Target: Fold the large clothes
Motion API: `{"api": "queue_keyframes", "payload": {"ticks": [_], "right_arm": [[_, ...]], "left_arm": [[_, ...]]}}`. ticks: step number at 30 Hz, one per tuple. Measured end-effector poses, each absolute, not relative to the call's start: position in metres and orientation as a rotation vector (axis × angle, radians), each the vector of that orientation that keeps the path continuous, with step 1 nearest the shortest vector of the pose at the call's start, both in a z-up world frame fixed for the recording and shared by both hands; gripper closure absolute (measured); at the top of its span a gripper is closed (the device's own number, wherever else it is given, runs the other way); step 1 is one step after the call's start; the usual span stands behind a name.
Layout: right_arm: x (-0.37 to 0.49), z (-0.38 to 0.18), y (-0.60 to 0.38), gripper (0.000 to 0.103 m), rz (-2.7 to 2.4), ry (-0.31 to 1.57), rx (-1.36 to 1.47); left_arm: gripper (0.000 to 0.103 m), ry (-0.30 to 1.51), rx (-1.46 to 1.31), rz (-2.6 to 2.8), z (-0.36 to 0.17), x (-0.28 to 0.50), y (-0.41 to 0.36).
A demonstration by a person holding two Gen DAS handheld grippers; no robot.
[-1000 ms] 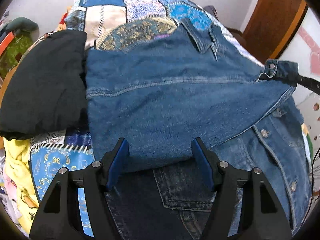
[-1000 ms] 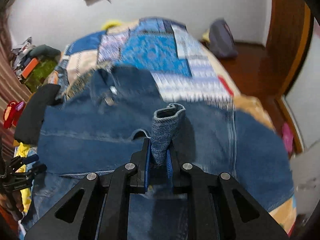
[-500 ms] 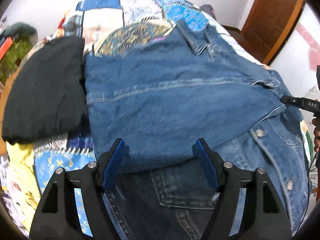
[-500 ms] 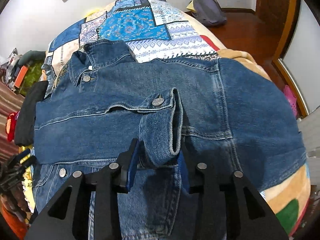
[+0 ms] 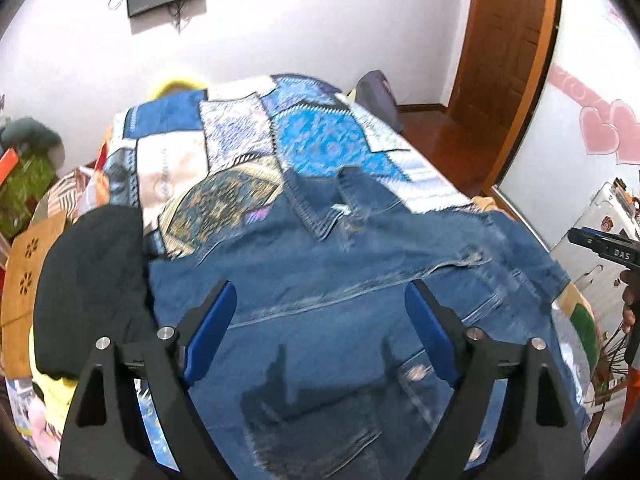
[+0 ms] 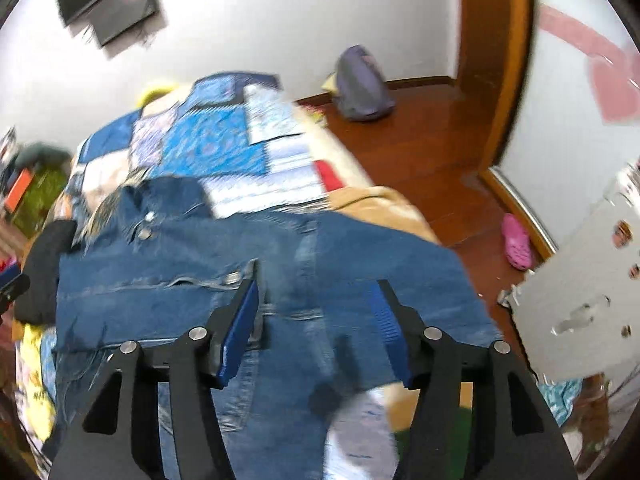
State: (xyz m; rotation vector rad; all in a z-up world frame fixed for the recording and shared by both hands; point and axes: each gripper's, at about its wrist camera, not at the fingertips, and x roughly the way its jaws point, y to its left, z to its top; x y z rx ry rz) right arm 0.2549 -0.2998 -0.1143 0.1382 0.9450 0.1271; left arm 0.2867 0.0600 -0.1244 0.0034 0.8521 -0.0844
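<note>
The denim jacket (image 5: 360, 280) lies spread flat on the patchwork quilt (image 5: 320, 140) that covers the bed. Its collar (image 5: 320, 216) points toward the far white wall, and its hem end runs toward the cameras, so the body's long axis goes from the near edge of the quilt to the far side. A sleeve is folded across the body, crosswise to that axis; in the right wrist view its buttoned cuff (image 6: 234, 278) sits near the middle of the jacket. Motion blur softens both views, so finer seams are hard to read.

The left gripper (image 5: 320, 328) hangs above the near part of the jacket with its 2 blue-padded jaws spread wide and nothing between them. The right gripper (image 6: 316, 320) is likewise wide apart and empty, above the jacket's right half, with its left pad close to the cuff; whether it touches the cloth cannot be told.

Left of the jacket, a black garment (image 5: 88, 280) lies on the quilt with its edge against the denim. Beyond the quilt's far right corner a grey bag (image 6: 362, 88) sits on the wooden floor, and a pink shoe (image 6: 518, 242) lies on the floor to the right of the jacket.
</note>
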Motion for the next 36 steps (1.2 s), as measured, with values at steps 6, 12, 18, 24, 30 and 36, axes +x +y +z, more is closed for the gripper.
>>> {"api": "queue_keyframes", "payload": {"ticks": [6, 12, 18, 24, 30, 36], "right_arm": [[0.251, -0.142, -0.353, 0.047, 0.034, 1.011, 0.288], [0.250, -0.201, -0.387, 0.047, -0.029, 1.146, 0.455], [0.256, -0.235, -0.403, 0.047, -0.038, 1.195, 0.612], [0.284, -0.249, -0.408, 0.047, -0.086, 1.188, 0.612], [0.289, -0.247, -0.408, 0.056, -0.124, 1.169, 0.580], [0.284, -0.227, -0.409, 0.083, -0.151, 1.114, 0.559]], "left_arm": [[0.017, 0.877, -0.004, -0.130, -0.139, 0.301, 0.027], [0.017, 0.945, -0.005, -0.156, -0.168, 0.306, 0.004], [0.017, 0.989, -0.032, -0.157, -0.185, 0.304, 0.005], [0.017, 1.021, -0.082, -0.128, -0.195, 0.304, 0.020], [0.017, 1.028, -0.074, -0.110, -0.201, 0.300, 0.026], [0.017, 1.009, -0.051, -0.108, -0.198, 0.295, 0.027]]}}
